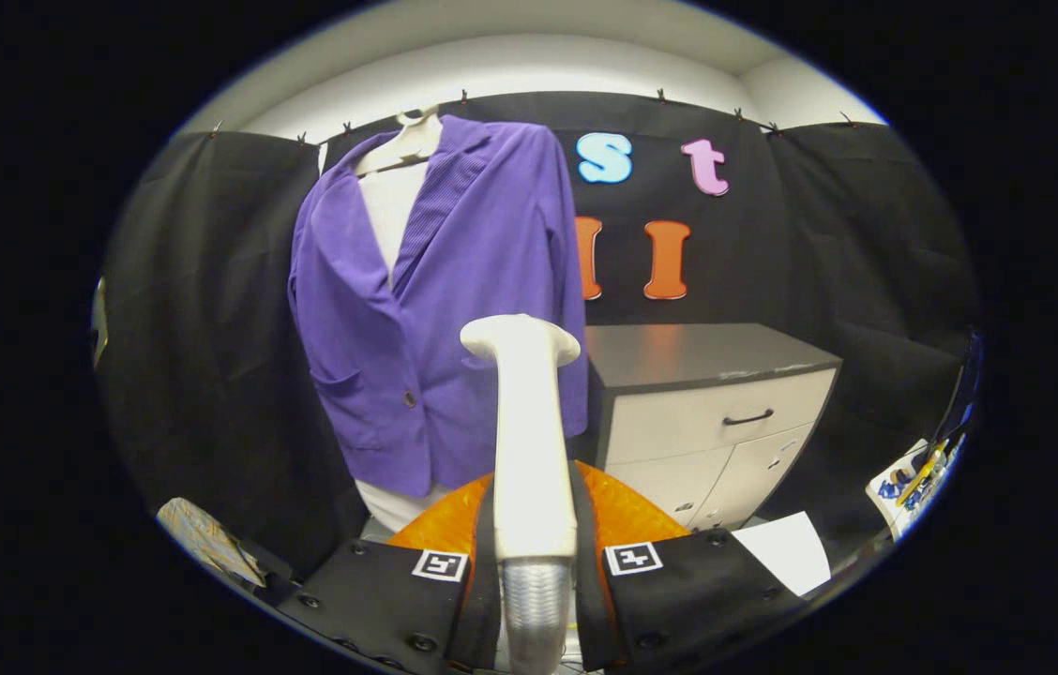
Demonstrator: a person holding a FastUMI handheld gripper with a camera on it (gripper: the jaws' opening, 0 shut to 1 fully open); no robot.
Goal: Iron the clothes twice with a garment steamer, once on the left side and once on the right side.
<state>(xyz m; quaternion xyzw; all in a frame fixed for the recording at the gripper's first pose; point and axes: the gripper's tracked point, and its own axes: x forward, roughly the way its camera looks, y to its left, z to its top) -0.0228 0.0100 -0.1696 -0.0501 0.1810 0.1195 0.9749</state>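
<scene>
A purple jacket hangs on a pale hanger over a white top, against the black cloth wall. My gripper is shut on the white handle of the garment steamer, which stands upright between the fingers. The steamer's flat head points up and sits in front of the jacket's lower right side, some way short of the fabric. A ribbed grey hose runs down from the handle between the fingers.
A low cabinet with a dark top, a drawer and doors stands right of the jacket. An orange rounded object lies just beyond the fingers. White paper and colourful items lie at the right.
</scene>
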